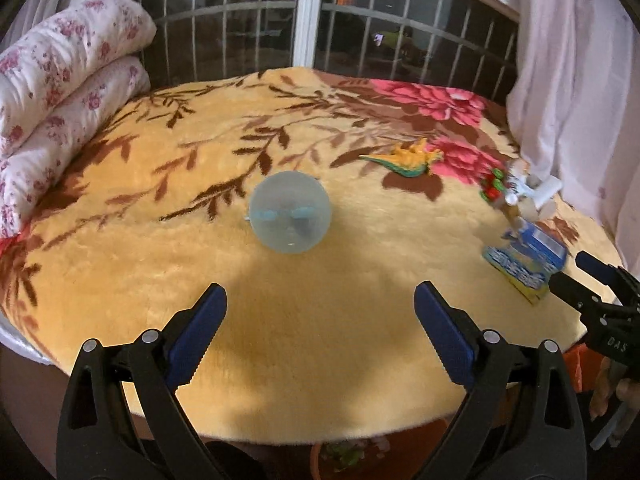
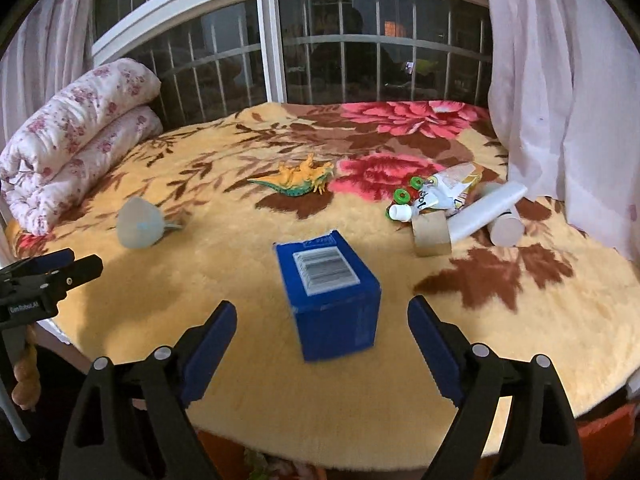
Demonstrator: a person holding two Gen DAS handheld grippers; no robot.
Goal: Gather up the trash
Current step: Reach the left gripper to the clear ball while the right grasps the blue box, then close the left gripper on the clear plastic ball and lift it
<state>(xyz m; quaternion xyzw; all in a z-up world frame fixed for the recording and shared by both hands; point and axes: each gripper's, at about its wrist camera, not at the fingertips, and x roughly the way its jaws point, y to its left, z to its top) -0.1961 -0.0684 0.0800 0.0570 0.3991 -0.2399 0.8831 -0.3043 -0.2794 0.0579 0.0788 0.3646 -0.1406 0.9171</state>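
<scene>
Left claw (image 1: pixel 320 320): jaws spread wide, nothing held between blue pads (image 1: pixel 198 334); aimed forward and slightly down. Right claw (image 2: pixel 322 340): jaws likewise spread wide, nothing gripped, blue pads (image 2: pixel 210 348) apart. Right claw seen at right edge of left wrist view, left claw at left edge of right wrist view; both held side by side, well apart.
</scene>
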